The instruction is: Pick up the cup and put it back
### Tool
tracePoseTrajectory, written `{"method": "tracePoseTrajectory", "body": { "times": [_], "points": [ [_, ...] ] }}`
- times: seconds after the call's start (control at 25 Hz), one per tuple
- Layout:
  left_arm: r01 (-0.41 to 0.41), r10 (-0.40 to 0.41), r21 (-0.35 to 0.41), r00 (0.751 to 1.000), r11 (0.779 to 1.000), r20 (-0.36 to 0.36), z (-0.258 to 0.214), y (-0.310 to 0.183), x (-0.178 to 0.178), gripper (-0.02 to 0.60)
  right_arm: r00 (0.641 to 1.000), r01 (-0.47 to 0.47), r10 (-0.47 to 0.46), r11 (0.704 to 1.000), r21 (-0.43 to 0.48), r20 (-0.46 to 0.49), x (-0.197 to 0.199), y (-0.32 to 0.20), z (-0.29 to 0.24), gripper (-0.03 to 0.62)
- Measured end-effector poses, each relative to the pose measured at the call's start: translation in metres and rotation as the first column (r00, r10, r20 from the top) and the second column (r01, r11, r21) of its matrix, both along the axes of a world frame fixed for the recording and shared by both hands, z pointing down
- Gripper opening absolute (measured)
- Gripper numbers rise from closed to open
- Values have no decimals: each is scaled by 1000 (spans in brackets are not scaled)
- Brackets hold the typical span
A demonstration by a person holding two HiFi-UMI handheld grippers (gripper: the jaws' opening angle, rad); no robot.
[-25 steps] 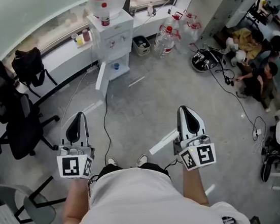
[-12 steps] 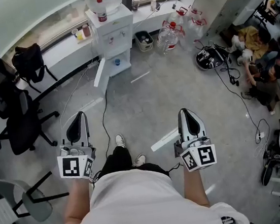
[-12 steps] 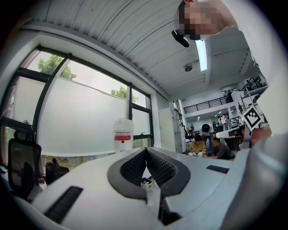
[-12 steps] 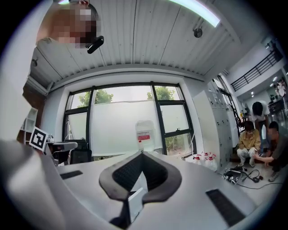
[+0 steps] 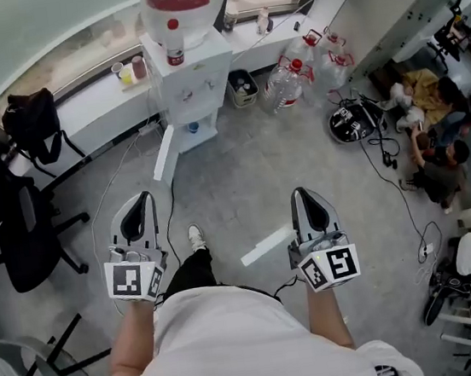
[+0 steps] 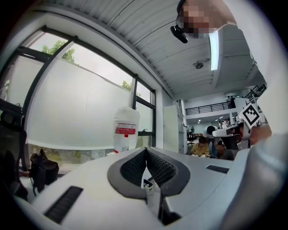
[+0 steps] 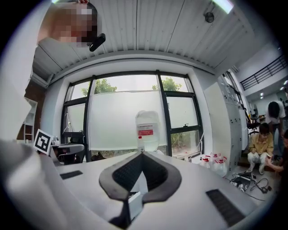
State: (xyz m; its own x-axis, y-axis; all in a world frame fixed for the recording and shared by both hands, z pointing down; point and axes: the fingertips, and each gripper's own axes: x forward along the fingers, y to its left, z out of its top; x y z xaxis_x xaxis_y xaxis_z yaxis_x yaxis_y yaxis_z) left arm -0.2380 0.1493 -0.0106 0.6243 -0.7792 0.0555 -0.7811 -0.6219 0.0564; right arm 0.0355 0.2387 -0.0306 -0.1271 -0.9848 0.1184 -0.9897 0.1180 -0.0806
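Observation:
Two small cups (image 5: 130, 68) stand on the windowsill just left of the white water dispenser (image 5: 191, 81), which carries a large bottle (image 5: 181, 1). In the left gripper view the bottle (image 6: 126, 132) rises beyond the jaws, and in the right gripper view the bottle (image 7: 147, 130) does the same. My left gripper (image 5: 140, 202) and right gripper (image 5: 299, 193) are held side by side over the floor, well short of the dispenser. Both are shut, with their pads meeting and nothing between them, as the left gripper (image 6: 145, 152) and the right gripper (image 7: 141, 155) show close up.
The dispenser's lower door (image 5: 164, 152) hangs open. A black office chair (image 5: 15, 246) and black bag (image 5: 29, 120) stand at left. Water jugs (image 5: 290, 77) and a bin (image 5: 242, 87) sit right of the dispenser. People (image 5: 440, 173) sit on the floor at right among cables. A white strip (image 5: 265, 245) lies ahead.
The person has stepped forward, so the dispenser and windowsill are nearer and lower in view. Both grippers stay shut and level.

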Motion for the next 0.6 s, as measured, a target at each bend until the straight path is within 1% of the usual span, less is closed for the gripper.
{"method": "tracePoseTrajectory", "body": {
  "times": [0.12, 0.2, 0.28, 0.4, 0.6],
  "points": [
    [-8, 8, -5, 1000, 1000, -13, 5, -60, 3, 24, 998, 43, -43, 999, -6, -36, -8, -68, -9, 20],
    [-21, 20, -23, 1000, 1000, -16, 13, -90, 7, 25, 997, 52, -53, 999, -13, -64, -11, -101, -13, 20],
    [-27, 26, -38, 999, 999, -24, 22, -118, 11, 25, 996, 52, -54, 998, -32, -72, -10, -130, -9, 20],
    [-28, 25, -59, 998, 998, -57, 30, -146, 16, 23, 995, 54, -60, 996, -72, -80, -12, -157, 3, 20],
    [-50, 45, -92, 997, 994, -62, 43, -169, 34, 23, 995, 60, -67, 994, -86, -77, -4, -188, 13, 20]
  ]
}}
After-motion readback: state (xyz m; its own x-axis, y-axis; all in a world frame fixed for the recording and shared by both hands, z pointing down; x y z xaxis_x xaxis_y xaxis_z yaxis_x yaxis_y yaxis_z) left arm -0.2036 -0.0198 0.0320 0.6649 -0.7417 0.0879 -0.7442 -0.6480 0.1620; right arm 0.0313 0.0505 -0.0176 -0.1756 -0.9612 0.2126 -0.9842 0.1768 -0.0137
